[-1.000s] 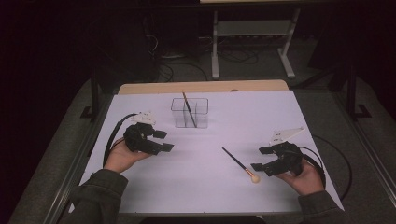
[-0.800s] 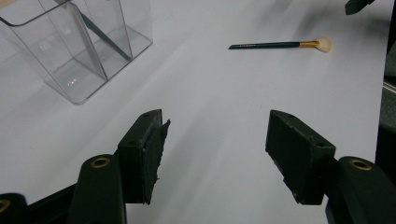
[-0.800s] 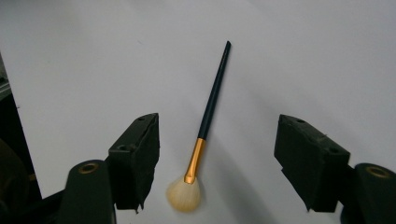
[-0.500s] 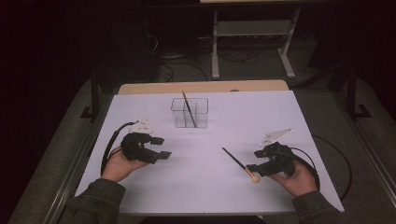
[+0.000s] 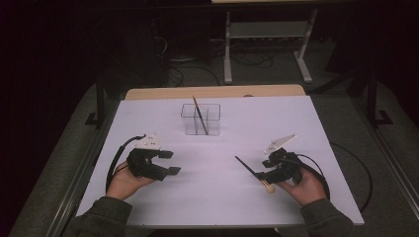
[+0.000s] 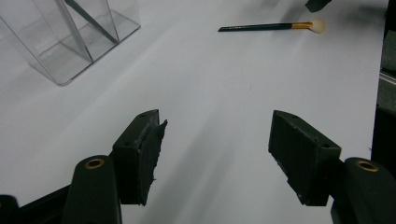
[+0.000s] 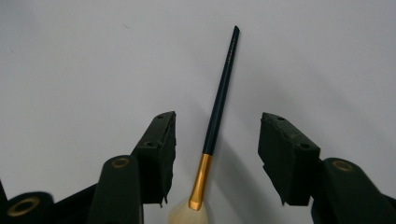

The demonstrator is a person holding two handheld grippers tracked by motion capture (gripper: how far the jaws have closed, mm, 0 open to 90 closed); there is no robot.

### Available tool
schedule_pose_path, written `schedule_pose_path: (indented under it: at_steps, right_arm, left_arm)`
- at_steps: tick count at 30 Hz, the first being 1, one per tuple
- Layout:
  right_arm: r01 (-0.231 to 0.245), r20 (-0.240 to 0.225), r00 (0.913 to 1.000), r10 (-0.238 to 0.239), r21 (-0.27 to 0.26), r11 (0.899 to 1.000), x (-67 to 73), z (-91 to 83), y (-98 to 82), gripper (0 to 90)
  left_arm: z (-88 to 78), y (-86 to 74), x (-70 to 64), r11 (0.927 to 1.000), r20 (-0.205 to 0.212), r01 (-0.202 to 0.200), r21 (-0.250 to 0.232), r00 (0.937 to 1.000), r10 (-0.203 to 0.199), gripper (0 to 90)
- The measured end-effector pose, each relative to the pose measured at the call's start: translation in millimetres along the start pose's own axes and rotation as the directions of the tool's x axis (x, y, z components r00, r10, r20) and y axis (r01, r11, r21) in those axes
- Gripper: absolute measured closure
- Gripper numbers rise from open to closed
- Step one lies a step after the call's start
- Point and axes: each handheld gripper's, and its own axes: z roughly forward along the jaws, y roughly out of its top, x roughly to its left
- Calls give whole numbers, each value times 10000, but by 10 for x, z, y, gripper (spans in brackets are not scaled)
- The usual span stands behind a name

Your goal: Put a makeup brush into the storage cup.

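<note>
Black left gripper [image 5: 170,163] hovering low over the white table [image 5: 316,128], jaws spread wide with nothing between them; farther back, clear plastic holder [image 5: 200,119] standing with one dark brush [image 5: 198,113] leaning inside; to the right, lying flat, a second brush [image 7: 218,112], gold ferrule and pale bristles nearest; right gripper [image 7: 215,158] straddling it, jaws just now closing yet not pressing the handle; likely picking up; next probably needing a firm pinch near the ferrule, then lifting toward the holder.
</note>
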Motion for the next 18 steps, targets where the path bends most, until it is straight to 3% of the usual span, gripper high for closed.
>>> schedule_pose_path:
  at_steps: [18]
  right_arm:
    - [-4, 233, 9997, -13, 730, 9973, 21, 204, 16, 585]
  left_arm:
    - [20, -131, -55, 9999, -20, -53, -148, 10000, 52, 324]
